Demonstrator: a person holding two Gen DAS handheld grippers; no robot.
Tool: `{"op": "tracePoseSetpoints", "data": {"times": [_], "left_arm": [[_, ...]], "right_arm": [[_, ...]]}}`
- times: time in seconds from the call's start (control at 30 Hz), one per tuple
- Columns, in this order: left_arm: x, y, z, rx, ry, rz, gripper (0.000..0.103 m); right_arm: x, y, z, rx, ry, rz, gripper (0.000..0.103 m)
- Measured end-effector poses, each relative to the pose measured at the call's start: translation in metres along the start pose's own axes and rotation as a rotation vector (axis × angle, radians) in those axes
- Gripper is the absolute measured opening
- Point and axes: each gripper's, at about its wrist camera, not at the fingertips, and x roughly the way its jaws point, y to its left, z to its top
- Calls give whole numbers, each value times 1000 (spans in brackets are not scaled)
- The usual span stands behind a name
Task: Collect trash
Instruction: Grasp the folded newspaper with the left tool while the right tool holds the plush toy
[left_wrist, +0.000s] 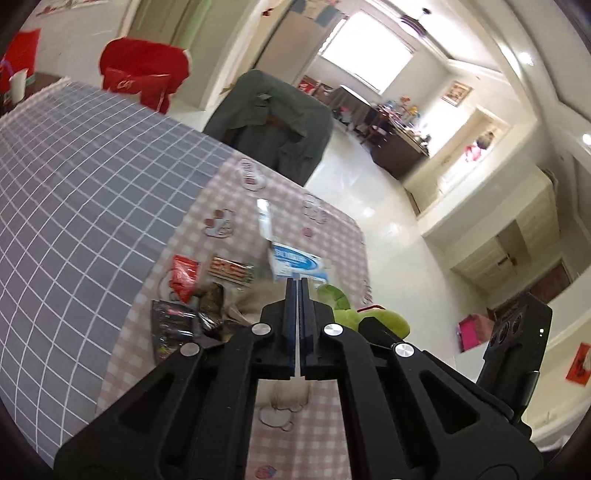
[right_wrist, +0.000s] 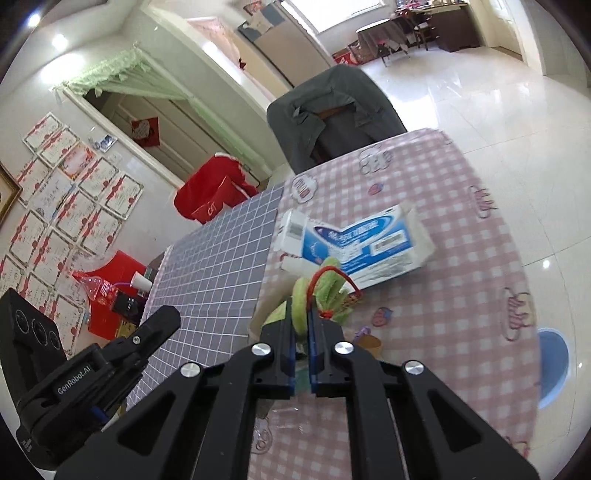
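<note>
1. The tablecloth (right_wrist: 461, 258) was pink-and-white checked, printed with cartoon motifs outlined in dark lines.
2. The mat (left_wrist: 85, 192) beside it was grey with a white grid.
3. The carton (right_wrist: 369, 243) was white with blue swirls and blue lettering.
4. The plush item (right_wrist: 325, 291) was light green, with a red cord looped over it.
5. The wrappers (left_wrist: 184, 277) were red, black, and red-and-white striped.
6. Both gripper frames were black; the left gripper (left_wrist: 299, 291) and right gripper (right_wrist: 300, 314) had blue pads.
7. The near chair cover (right_wrist: 332, 110) was grey-green; the far chair cover (right_wrist: 214, 184) was red.
8. The floor (right_wrist: 498, 92) was glossy white tile.
</note>
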Motion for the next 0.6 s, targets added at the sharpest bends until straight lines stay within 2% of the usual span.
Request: {"op": "tracePoseSetpoints", "data": {"times": [0.1, 0.37, 0.4, 0.43, 0.47, 0.53, 0.6], "left_arm": [[3, -14, -16, 26, 52, -16, 1], [36, -24, -68, 114, 264, 92, 5], [41, -22, -72, 111, 287, 101, 12], [42, -19, -75, 106, 298, 104, 44], [42, -17, -78, 102, 296, 110, 66], [38, -14, -84, 102, 267, 125, 66], [43, -8, -87, 89, 289, 130, 66]], "right_arm": [[-19, -14, -5, 17, -8, -17, 6], [-40, -52, -37, 42, 10, -98, 6], [-41, -56, -40, 46, 15, -107, 6], [-41, -61, -44, 52, 22, -114, 6], [-42, -66, -47, 58, 25, -119, 6], [-41, -69, -52, 54, 27, -134, 6], [-41, -73, -55, 54, 29, -142, 6]]}}
